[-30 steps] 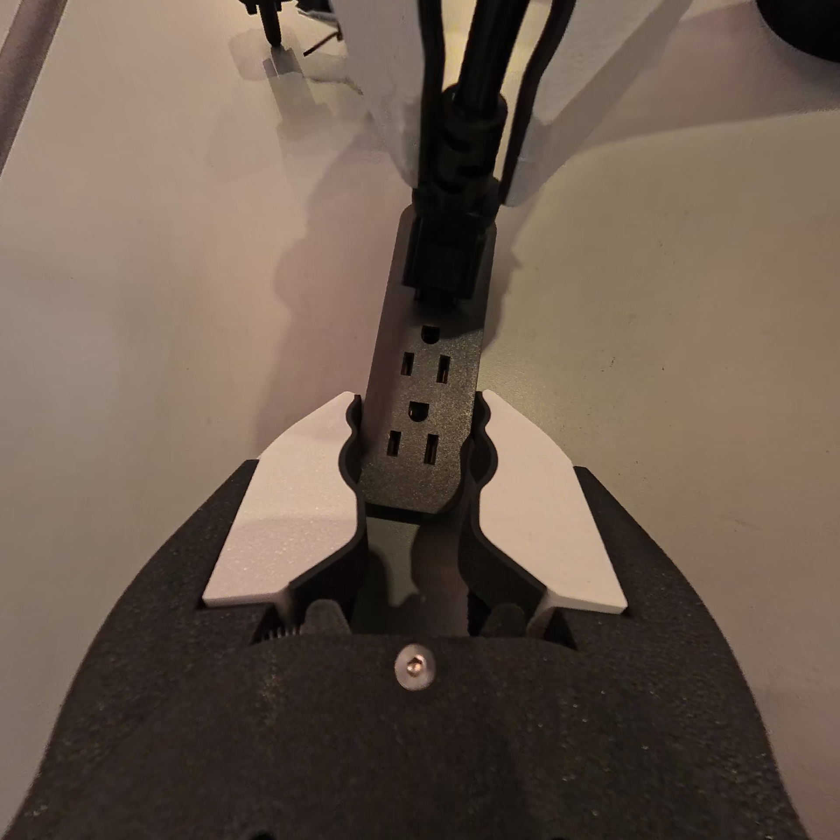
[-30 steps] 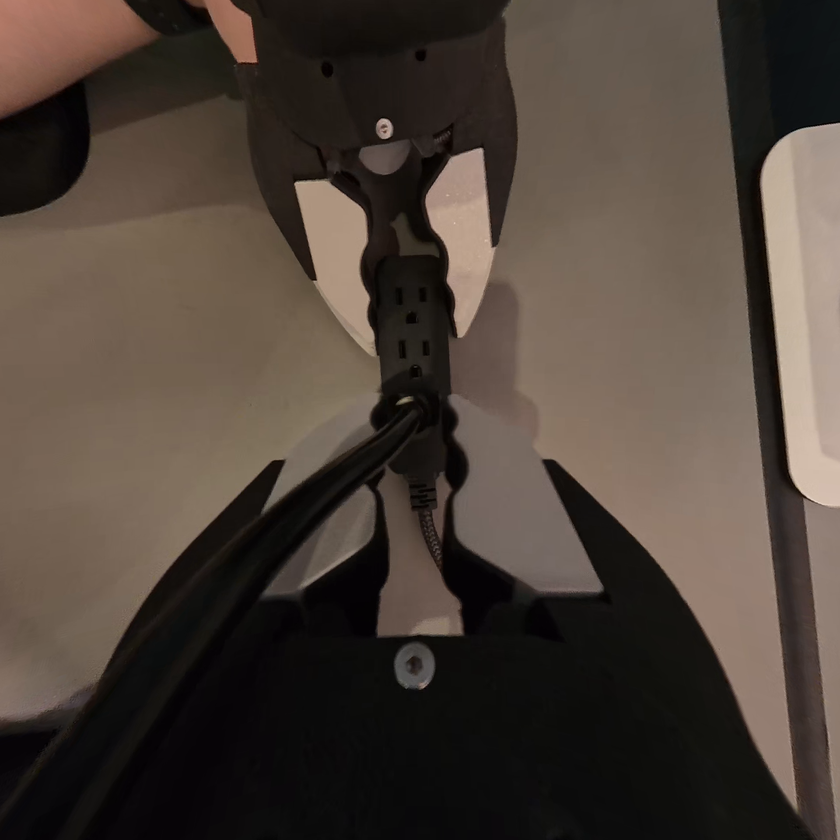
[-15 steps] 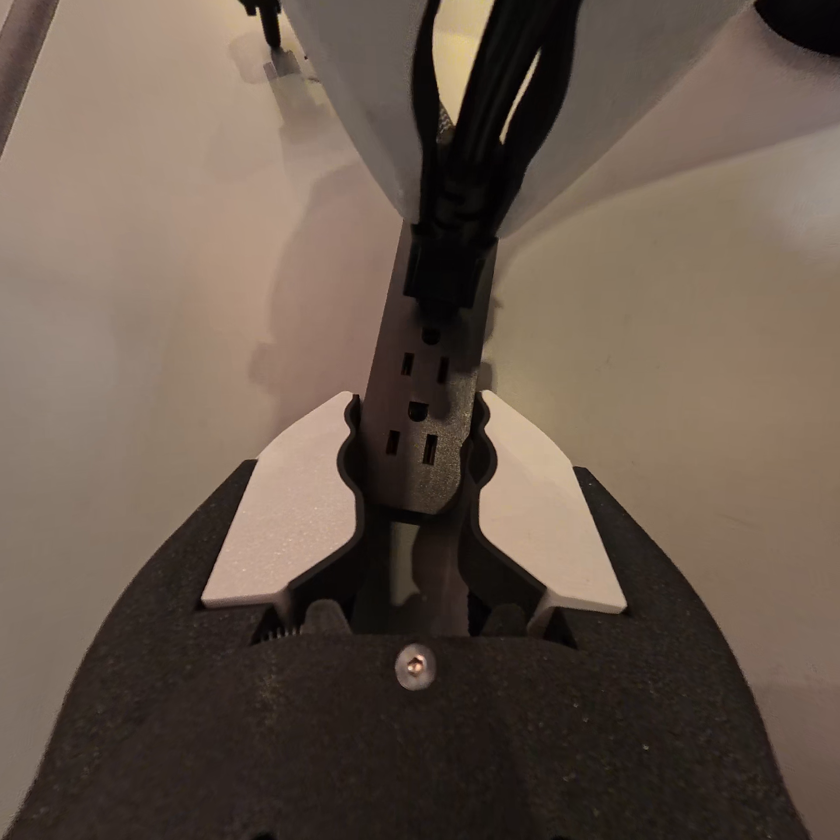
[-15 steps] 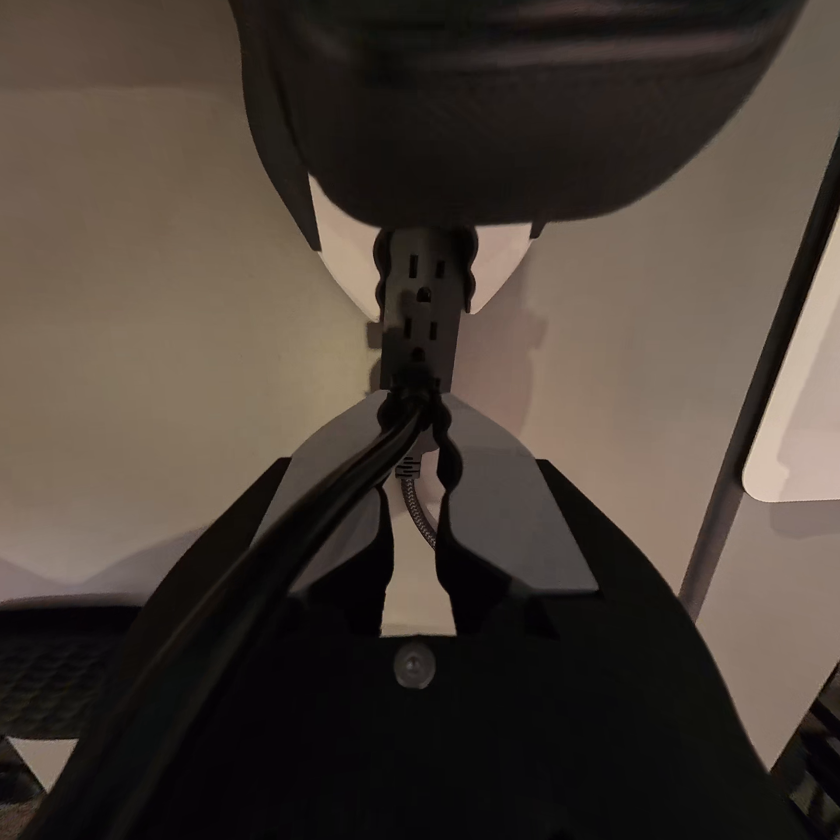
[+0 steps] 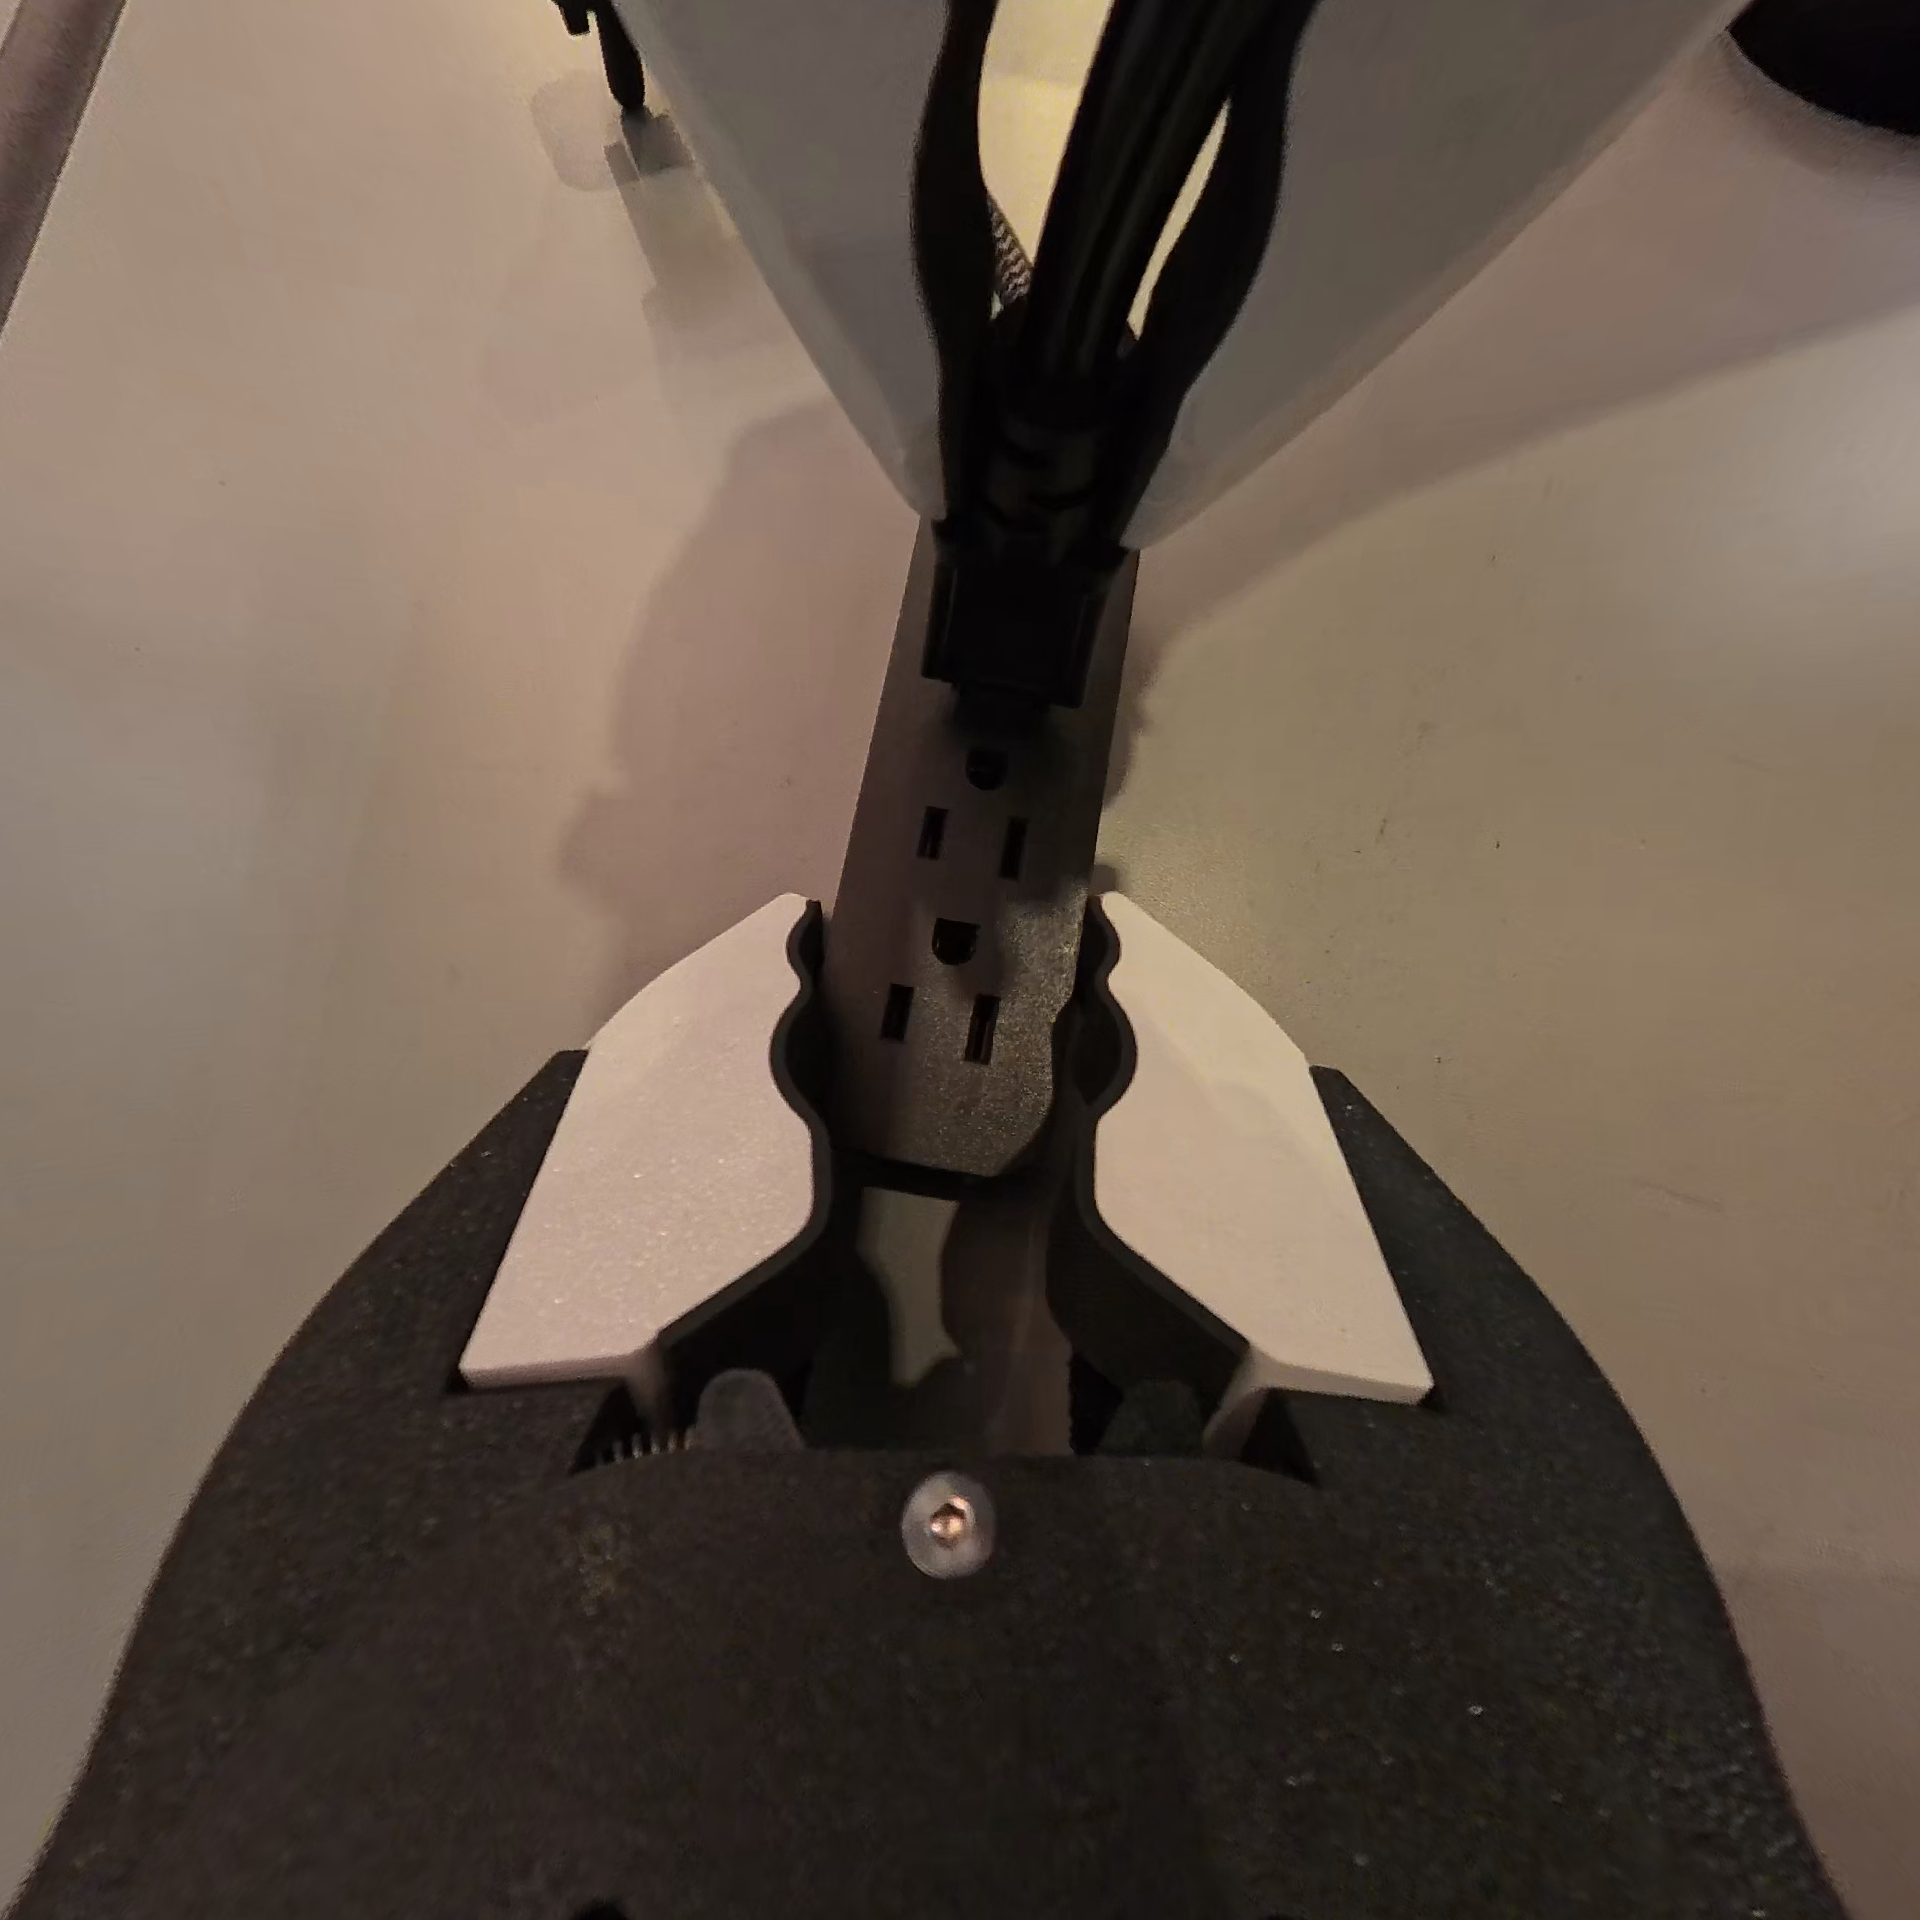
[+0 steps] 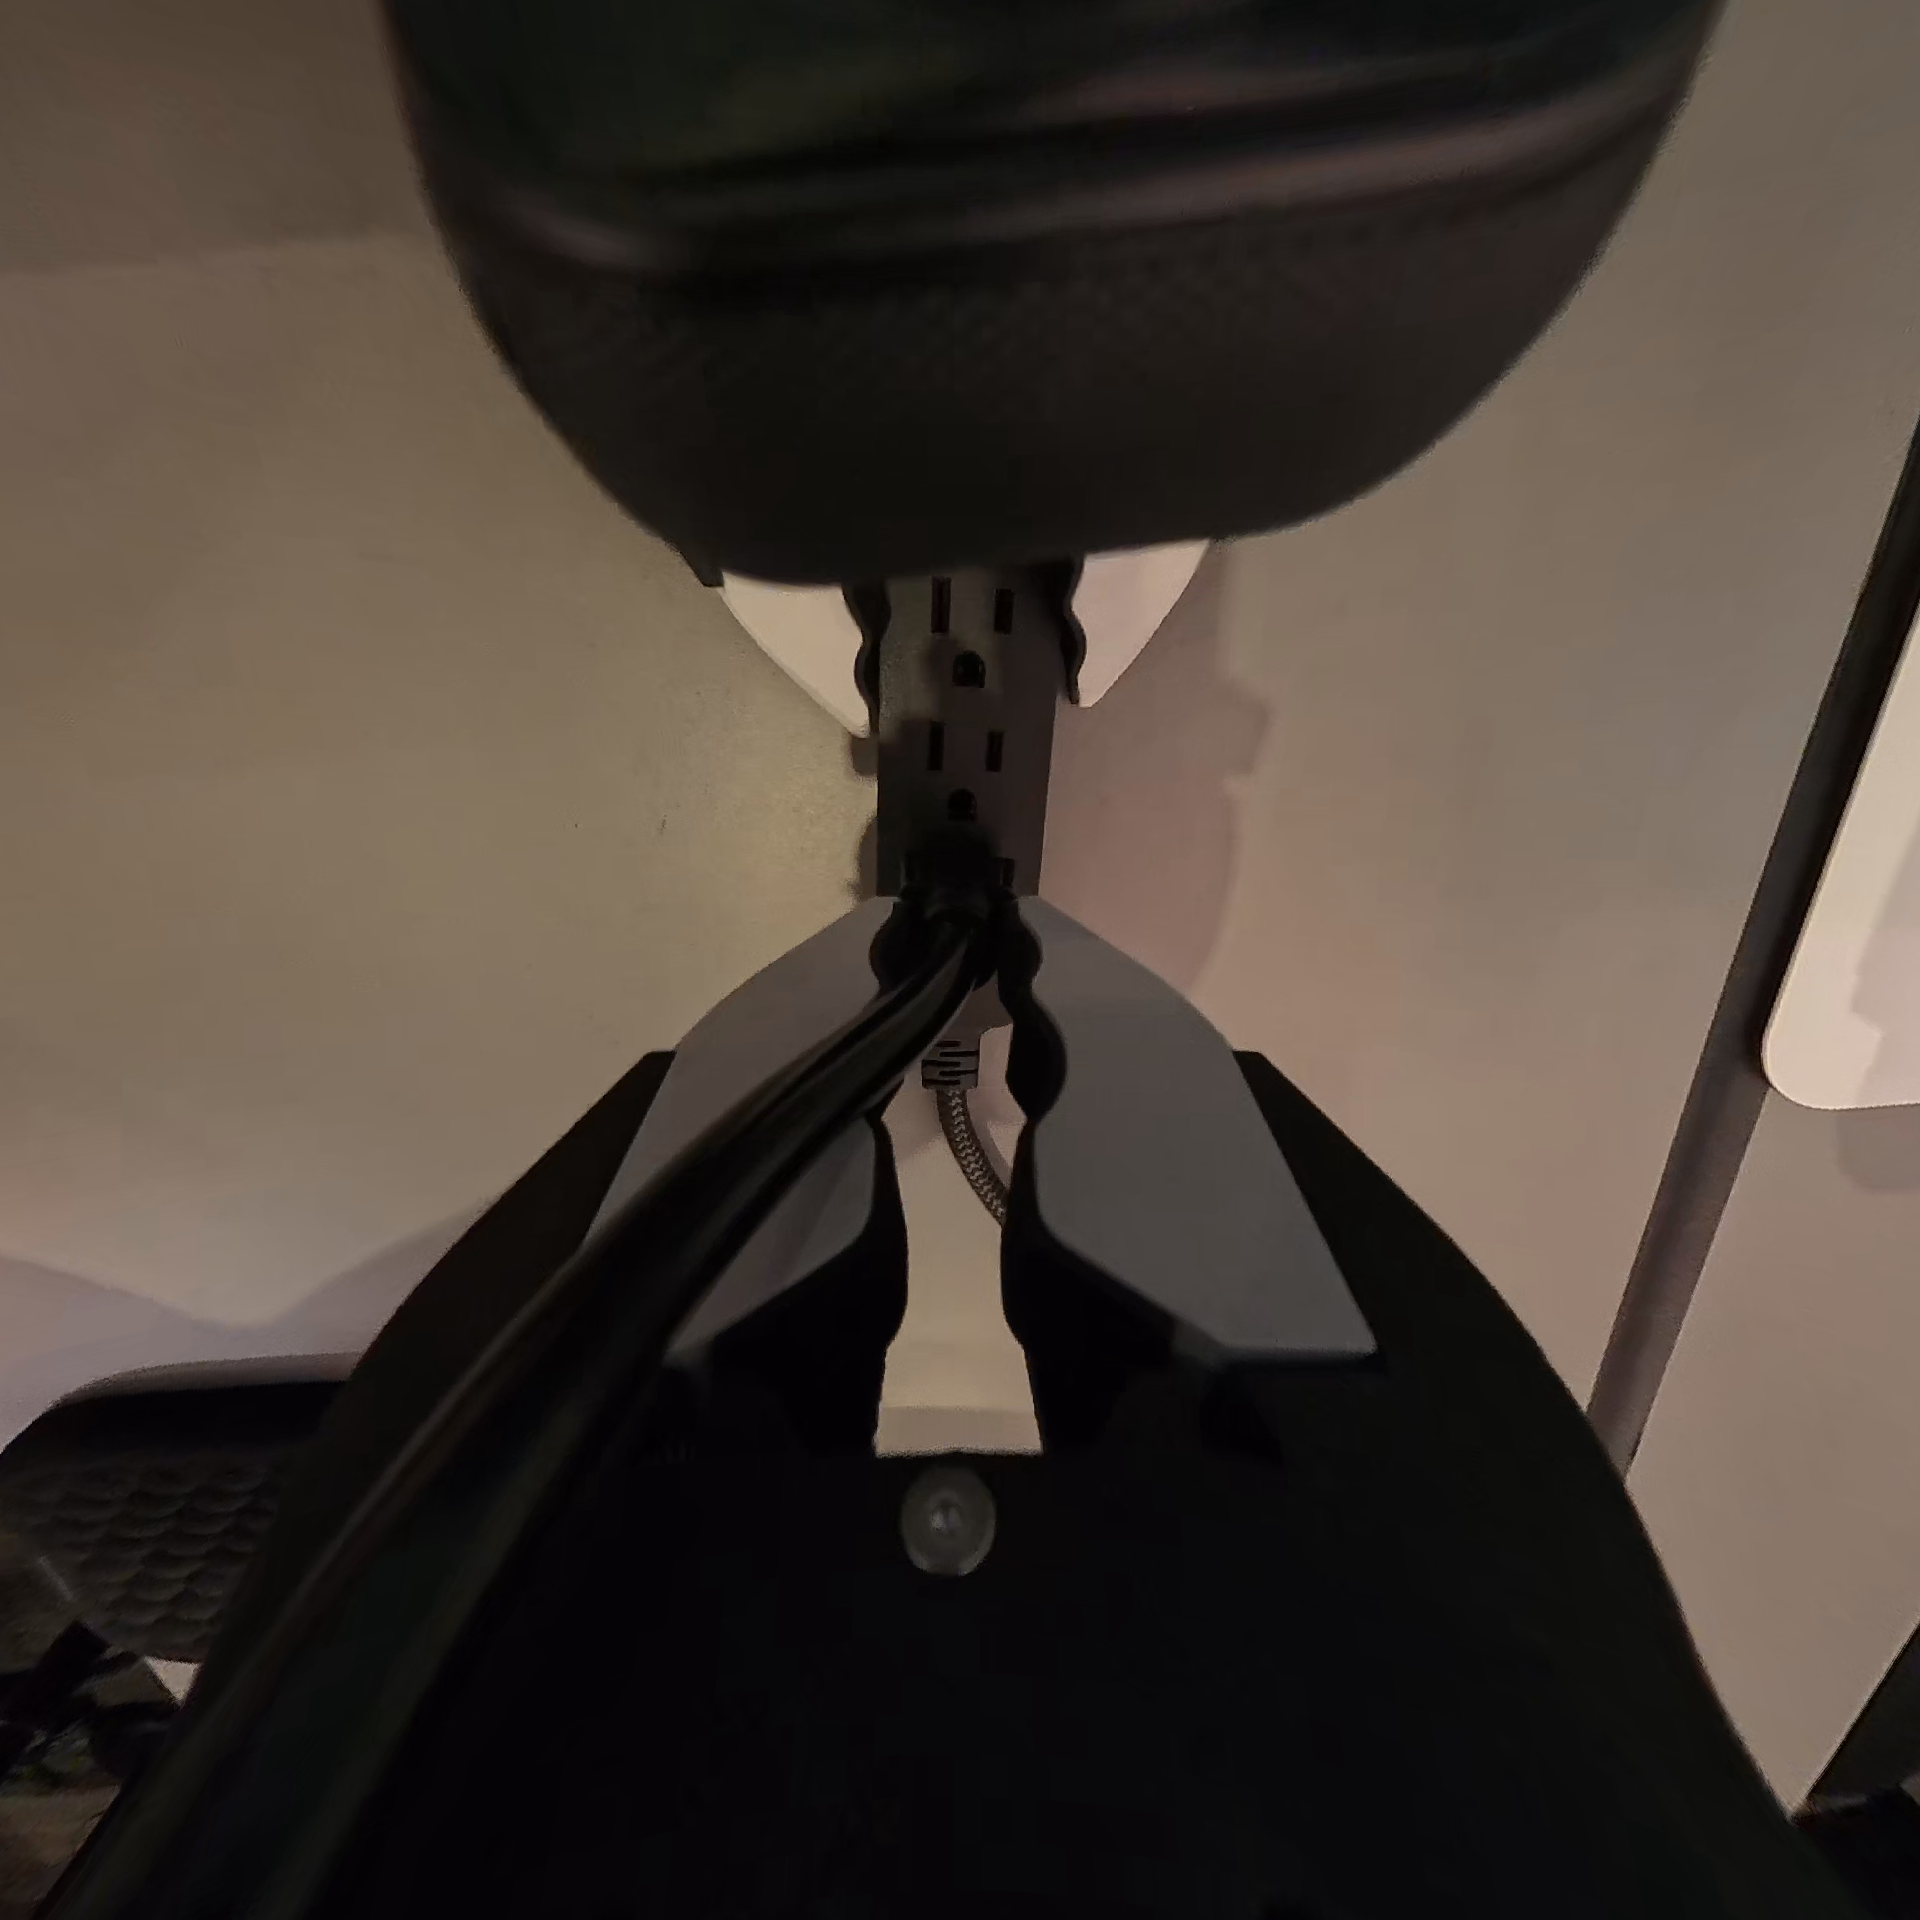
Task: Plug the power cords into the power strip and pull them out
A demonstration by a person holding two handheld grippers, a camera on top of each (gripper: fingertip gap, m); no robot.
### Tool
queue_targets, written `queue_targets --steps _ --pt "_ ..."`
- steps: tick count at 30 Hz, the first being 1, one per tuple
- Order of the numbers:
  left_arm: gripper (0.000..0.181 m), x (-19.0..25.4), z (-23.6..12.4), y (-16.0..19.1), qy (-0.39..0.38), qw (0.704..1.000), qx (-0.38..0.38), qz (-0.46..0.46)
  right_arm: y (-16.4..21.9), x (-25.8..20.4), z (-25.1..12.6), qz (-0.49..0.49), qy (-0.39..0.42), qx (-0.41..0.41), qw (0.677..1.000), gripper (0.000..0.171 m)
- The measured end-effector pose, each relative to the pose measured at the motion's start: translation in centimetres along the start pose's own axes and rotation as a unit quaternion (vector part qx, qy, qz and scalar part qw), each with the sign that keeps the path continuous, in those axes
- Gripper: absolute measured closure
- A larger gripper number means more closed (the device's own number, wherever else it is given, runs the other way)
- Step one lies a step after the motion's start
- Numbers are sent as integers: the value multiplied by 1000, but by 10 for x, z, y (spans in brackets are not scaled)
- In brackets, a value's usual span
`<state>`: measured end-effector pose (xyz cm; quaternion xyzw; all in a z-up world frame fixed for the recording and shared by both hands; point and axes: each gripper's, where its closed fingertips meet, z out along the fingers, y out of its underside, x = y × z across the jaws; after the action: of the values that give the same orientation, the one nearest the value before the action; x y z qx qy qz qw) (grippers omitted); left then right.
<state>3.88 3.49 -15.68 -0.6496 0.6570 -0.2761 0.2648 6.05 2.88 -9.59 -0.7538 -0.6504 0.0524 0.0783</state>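
While gripped endwise, power strip (image 5: 961, 935) runs lengthwise between grippers

The near end of the strip (image 5: 961, 997) is closed in on both sides by the left hand-held gripper (image 5: 951, 1023). Its far end is blocked by the plug (image 5: 1013, 634), the cords (image 5: 1101, 260) and the right hand-held gripper (image 6: 951, 935) clamped there. Only two sockets between the grippers are left exposed from above. Bare bench (image 5: 312, 623) is left free to either side of the strip.
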Motion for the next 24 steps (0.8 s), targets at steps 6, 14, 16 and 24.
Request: queue_targets --steps 6,14,16,24 --pt "135 1 1 -1 -1 1000 0 0 1 -1 0 2 1 -17 1000 154" --pt "135 1 1 -1 0 1000 0 1 1 -2 0 -8 5 -24 1000 154" --pt "135 1 1 -1 1 1000 0 1 1 -2 1 -6 6 -19 1000 154" --pt "135 1 1 -1 1 1000 0 0 0 -3 1 -17 17 -36 999 154"
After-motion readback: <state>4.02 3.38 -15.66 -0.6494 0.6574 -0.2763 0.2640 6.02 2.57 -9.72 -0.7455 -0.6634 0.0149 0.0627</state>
